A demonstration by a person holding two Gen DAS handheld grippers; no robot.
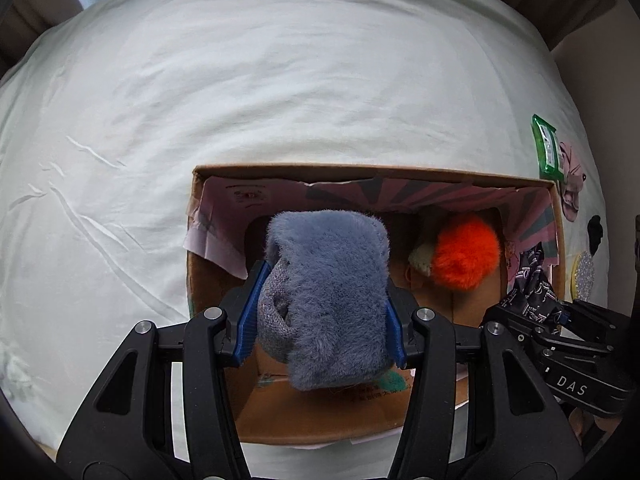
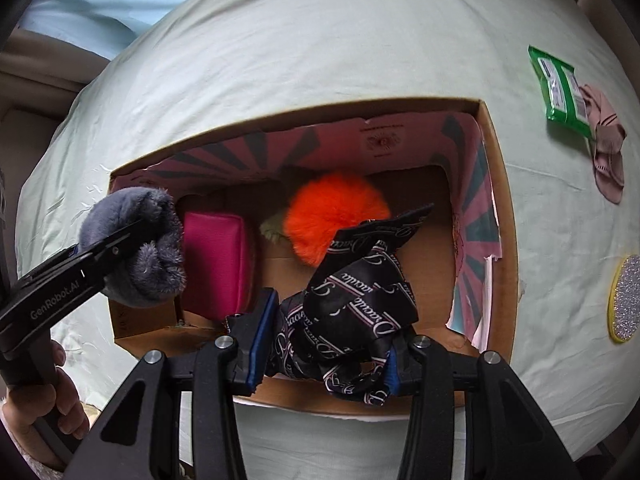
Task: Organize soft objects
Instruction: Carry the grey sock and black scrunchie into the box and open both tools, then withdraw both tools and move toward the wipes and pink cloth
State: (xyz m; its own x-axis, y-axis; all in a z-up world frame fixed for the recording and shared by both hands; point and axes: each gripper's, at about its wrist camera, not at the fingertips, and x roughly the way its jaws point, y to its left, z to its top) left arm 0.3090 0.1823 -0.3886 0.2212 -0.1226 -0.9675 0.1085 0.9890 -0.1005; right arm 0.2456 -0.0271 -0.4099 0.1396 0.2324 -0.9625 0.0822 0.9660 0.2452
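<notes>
The left tongs (image 1: 322, 312) clamp a grey-blue fuzzy plush piece (image 1: 326, 300) between their blue pads (image 1: 250, 312), the plush bulging out above and below the grip and hanging over the left part of an open cardboard box (image 1: 360, 170). In the right wrist view the left tongs reach in from the lower left, slanting up toward the box, with the person's bare hand (image 2: 36, 408) wrapped around the handle at the frame's lower left edge. The right tongs (image 2: 324, 348) are closed on a crumpled black ribbon-like cloth printed with white and pink script (image 2: 352, 292), held above the box's near wall, pointing forward over its opening. Inside the box lie an orange fluffy pompom (image 2: 332, 216) toward the back and a magenta pouch (image 2: 214, 260) to the left. The box rests on a pale green bedsheet (image 2: 320, 40). Well apart to the right on the sheet lie a green packet (image 2: 560, 88), touching a pink sock (image 2: 608, 148), and a round glittery silver pad with a yellow rim (image 2: 628, 296).
</notes>
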